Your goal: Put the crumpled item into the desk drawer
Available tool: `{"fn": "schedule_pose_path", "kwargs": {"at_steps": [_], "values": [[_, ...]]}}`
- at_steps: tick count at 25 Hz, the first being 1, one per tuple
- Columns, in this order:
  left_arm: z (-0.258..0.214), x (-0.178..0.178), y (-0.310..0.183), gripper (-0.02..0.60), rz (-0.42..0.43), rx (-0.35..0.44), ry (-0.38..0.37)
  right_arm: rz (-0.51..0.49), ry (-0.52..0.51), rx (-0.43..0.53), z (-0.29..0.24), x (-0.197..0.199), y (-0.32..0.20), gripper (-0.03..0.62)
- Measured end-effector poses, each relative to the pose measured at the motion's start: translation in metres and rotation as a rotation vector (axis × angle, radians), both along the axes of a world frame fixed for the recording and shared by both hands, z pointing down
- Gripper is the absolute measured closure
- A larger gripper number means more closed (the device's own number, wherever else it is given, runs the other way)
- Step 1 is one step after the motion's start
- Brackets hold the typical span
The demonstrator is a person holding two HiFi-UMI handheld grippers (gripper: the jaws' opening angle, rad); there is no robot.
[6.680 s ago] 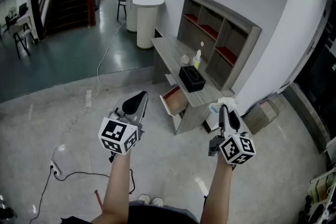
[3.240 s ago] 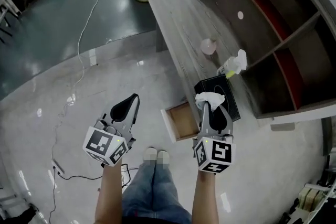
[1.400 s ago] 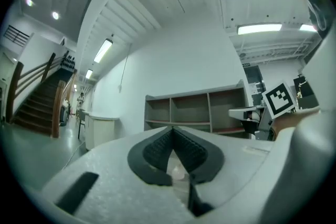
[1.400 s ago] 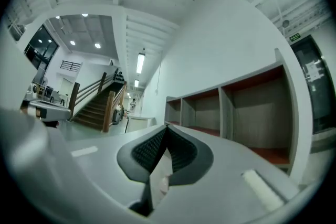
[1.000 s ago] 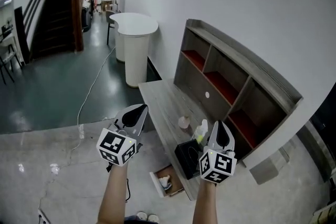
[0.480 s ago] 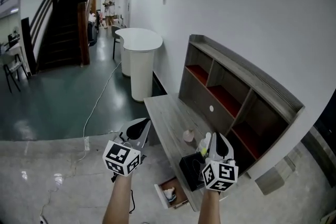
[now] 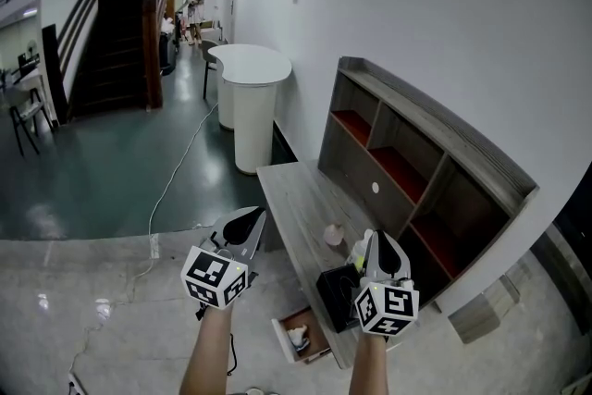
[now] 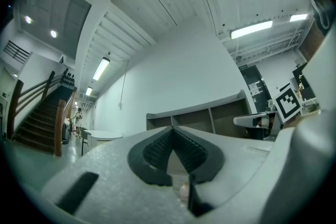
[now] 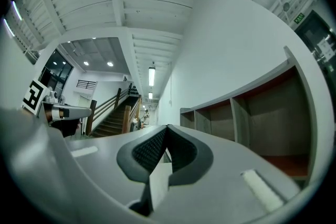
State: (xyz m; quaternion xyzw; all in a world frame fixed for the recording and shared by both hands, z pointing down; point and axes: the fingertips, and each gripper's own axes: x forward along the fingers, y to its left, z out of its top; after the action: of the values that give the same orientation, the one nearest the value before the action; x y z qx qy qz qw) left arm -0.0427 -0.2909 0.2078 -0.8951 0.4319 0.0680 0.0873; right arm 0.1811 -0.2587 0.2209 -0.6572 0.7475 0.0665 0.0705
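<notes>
The crumpled white item (image 7: 297, 339) lies inside the open desk drawer (image 7: 308, 322), below the grey desk (image 7: 294, 199). Both grippers are raised in front of me, away from the drawer and pointing toward the wall. My left gripper (image 7: 251, 216) hovers left of the desk, its jaws shut and holding nothing; its own view shows the pads (image 8: 157, 150) meeting. My right gripper (image 7: 378, 239) hangs over the desk's near end, above the black tissue box (image 7: 334, 295), shut and empty. In the right gripper view the pads (image 9: 151, 150) are pressed together.
A grey shelf unit (image 7: 421, 164) with red-floored compartments stands on the desk. A small pink object (image 7: 333, 236) and a spray bottle (image 7: 358, 252) sit on the desktop. A white round table (image 7: 251, 69) stands beyond. A cable (image 7: 176, 185) runs across the floor; stairs (image 7: 116, 9) rise at the far left.
Earlier my right gripper carried the crumpled item; it now lies in the drawer and the gripper is empty. Over the last second both grippers stayed shut while my view lifted slightly.
</notes>
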Motion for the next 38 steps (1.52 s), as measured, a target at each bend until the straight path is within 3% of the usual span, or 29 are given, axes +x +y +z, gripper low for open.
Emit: {"fn": "schedule_pose_path", "kwargs": {"at_steps": [23, 38], "values": [[0.013, 0.001, 0.002, 0.581, -0.005, -0.024, -0.012, -0.011, -0.011, -0.034, 0.017, 0.002, 0.000, 0.585], [0.064, 0.021, -0.026, 0.581, 0.036, -0.111, -0.018, 0.008, -0.020, -0.087, 0.052, 0.019, -0.013, 0.586]]}}
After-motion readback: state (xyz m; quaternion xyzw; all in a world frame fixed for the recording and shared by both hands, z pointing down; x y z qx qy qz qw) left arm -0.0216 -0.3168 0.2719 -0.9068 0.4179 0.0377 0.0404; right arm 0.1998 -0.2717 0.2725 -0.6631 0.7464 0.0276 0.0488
